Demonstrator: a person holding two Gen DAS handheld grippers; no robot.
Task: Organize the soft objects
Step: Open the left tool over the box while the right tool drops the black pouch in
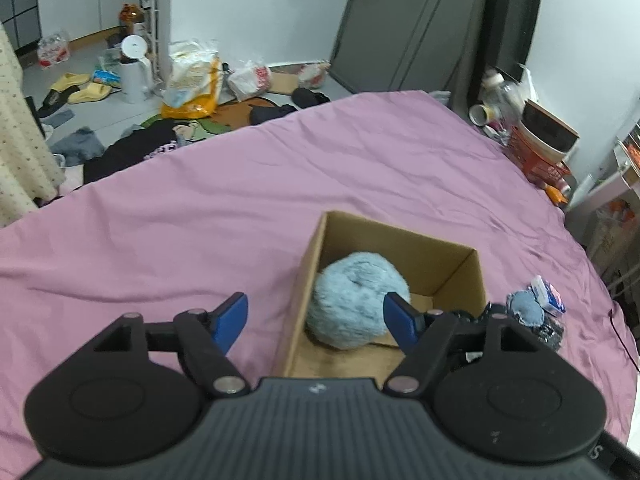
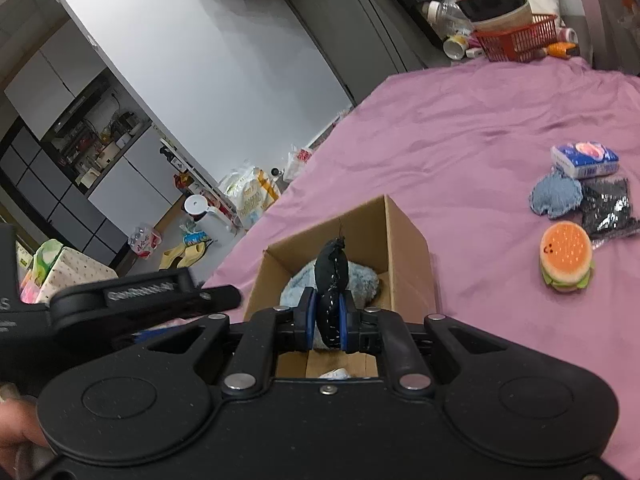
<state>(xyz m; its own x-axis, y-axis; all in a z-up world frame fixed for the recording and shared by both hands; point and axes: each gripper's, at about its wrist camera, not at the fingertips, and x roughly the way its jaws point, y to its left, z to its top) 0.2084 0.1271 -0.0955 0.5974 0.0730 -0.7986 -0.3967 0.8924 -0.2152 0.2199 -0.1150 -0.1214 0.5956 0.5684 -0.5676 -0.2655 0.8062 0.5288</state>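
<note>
An open cardboard box (image 1: 440,250) (image 2: 408,240) sits on the pink bedsheet (image 1: 240,200). A fluffy pale-blue ball (image 1: 356,300) (image 2: 360,280) lies inside it. My left gripper (image 1: 316,320) is open and empty, just above the box's near left corner. My right gripper (image 2: 328,320) is shut on a black sequined pouch (image 2: 332,276) and holds it above the box opening. On the sheet to the right lie a burger plush (image 2: 566,260), a blue denim pad (image 2: 556,196) (image 1: 524,308), a black sequined bag (image 2: 608,208) and a tissue pack (image 2: 584,158) (image 1: 550,294).
A red basket (image 2: 520,38) with a bowl and bottles stands beyond the bed's far edge. The floor past the bed's left edge is littered with bags, slippers (image 1: 86,90), clothes and a white kettle (image 1: 134,68). A dark wardrobe (image 1: 420,28) stands behind.
</note>
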